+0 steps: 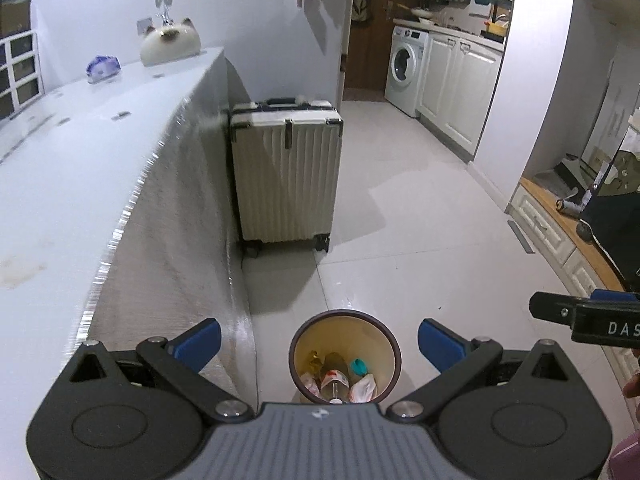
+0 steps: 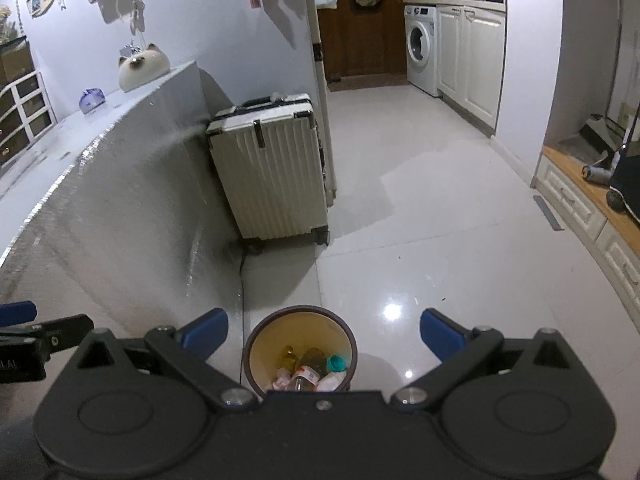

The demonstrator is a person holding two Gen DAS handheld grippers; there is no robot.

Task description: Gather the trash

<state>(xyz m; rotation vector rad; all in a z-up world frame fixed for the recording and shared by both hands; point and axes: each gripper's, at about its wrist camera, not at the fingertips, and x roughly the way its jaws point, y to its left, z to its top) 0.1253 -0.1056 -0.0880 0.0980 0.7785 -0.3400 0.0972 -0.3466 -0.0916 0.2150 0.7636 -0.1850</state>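
A round bin with a dark rim and cream inside stands on the floor below both grippers; it also shows in the right wrist view. It holds bottles, a teal cap and crumpled wrappers. My left gripper is open and empty, high above the bin. My right gripper is open and empty too, above and slightly right of the bin. The right gripper's finger shows at the right edge of the left wrist view.
A grey counter runs along the left, with a cat-shaped ornament and a blue wrapped object on it. A cream suitcase stands against its end. A washing machine, white cabinets and a low drawer unit line the right.
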